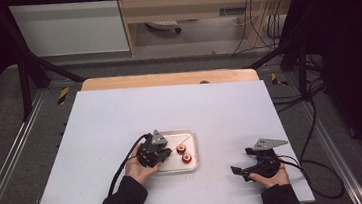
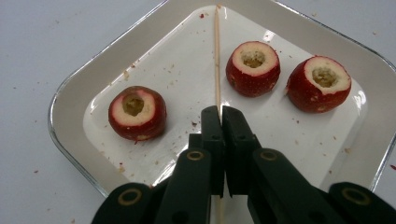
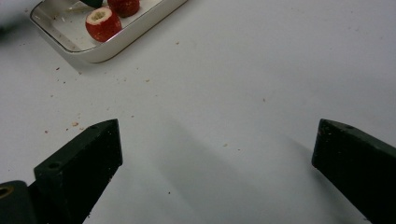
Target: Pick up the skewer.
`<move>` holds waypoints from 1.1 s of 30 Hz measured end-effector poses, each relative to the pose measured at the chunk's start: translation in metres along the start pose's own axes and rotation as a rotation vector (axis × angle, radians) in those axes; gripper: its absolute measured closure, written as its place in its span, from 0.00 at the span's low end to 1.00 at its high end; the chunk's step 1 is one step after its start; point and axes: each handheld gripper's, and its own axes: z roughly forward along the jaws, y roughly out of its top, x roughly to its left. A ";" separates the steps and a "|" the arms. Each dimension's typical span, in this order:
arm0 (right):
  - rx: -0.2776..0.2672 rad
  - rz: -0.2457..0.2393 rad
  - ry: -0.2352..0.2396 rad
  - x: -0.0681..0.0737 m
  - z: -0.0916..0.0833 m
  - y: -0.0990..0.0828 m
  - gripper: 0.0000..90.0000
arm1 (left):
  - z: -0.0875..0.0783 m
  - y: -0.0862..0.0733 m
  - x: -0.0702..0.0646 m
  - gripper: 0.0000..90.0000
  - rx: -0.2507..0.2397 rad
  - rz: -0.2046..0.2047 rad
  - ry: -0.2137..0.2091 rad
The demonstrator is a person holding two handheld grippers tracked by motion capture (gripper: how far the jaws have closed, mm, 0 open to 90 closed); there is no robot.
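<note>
Left hand-held gripper sits over the near-left corner of the tray in the high view, while my right hand-held gripper rests well apart on the bare worktop, jaws spread. The white worktop lies on a wooden board inside a black frame; grey floor, a cabinet and cables lie beyond.

From the left gripper view, my jaws are pressed together on the skewer, a thin stick running away across the tray. Three cored red fruits sit around it: one left of the stick, two to its right, none touching it. I judge the grasp done; next I must lift the stick without letting it roll in the pads, and aim its tip at a fruit's hollow.

From the right gripper view, my jaws stand wide with nothing between them, above crumb-speckled worktop; the tray lies far off, so this hand must come in to steady a fruit.
</note>
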 end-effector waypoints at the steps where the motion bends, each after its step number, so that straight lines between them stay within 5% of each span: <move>1: -0.001 0.005 0.001 0.000 0.000 0.000 0.03 | 0.000 0.000 0.000 0.98 0.001 0.000 -0.002; 23: -0.006 0.003 -0.001 0.001 -0.001 0.000 0.03 | -0.022 -0.006 0.004 0.98 -0.087 -0.040 -0.029; 33: 0.006 -0.038 -0.012 0.006 0.001 0.005 0.01 | -0.037 -0.012 0.005 0.98 -0.092 -0.039 -0.045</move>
